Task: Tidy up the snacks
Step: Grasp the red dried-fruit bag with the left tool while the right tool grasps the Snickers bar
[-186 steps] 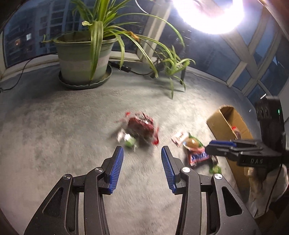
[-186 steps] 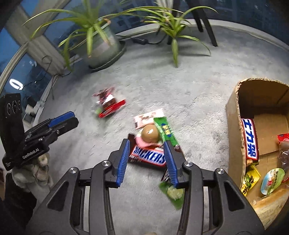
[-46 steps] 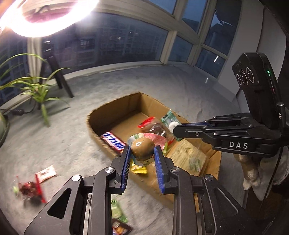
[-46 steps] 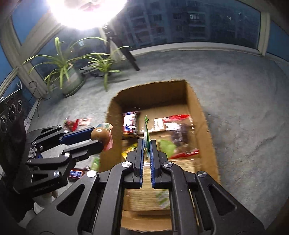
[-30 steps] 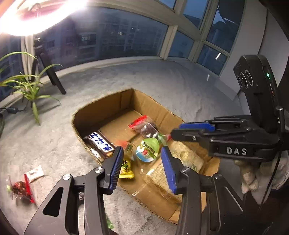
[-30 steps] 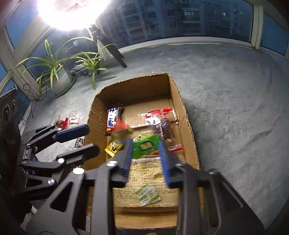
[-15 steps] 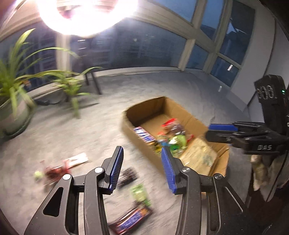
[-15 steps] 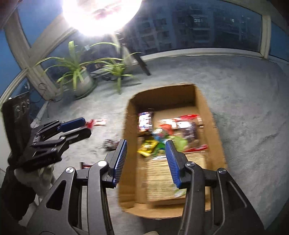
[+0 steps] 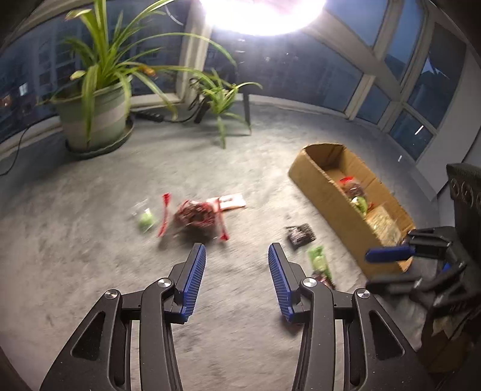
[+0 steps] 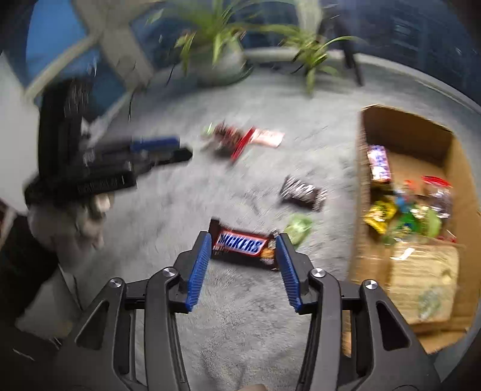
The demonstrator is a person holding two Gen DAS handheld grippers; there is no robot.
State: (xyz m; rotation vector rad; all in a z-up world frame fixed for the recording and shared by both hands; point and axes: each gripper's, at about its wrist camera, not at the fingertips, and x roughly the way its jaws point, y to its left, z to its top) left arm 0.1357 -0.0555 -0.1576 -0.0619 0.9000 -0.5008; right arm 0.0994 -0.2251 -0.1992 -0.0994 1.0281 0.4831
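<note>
In the left wrist view my left gripper (image 9: pixel 237 251) hangs open and empty over grey carpet, just short of a red-wrapped snack bag (image 9: pixel 197 214). A small green candy (image 9: pixel 146 219) and a pink-white packet (image 9: pixel 231 201) lie beside that bag. My right gripper (image 10: pixel 243 240) is over a Snickers bar (image 10: pixel 242 247) on the carpet; its jaws are opening and stand off the bar's ends, not pressing it. A dark wrapper (image 10: pixel 302 192) and a green packet (image 10: pixel 297 228) lie just beyond. The cardboard box (image 10: pixel 359 180) with several snacks stands to the right.
A large potted plant (image 9: pixel 96 120) and a smaller plant (image 9: pixel 221 96) stand at the back by the windows, with a cable and a tripod leg. A bright ring light (image 9: pixel 261 15) glares overhead. The box (image 9: pixel 318 180) sits right of the loose snacks.
Both grippers have swung left, away from the box, toward the loose snacks on the carpet. The right jaws have spread wider and now frame the Snickers bar; the left jaws kept the same gap.
</note>
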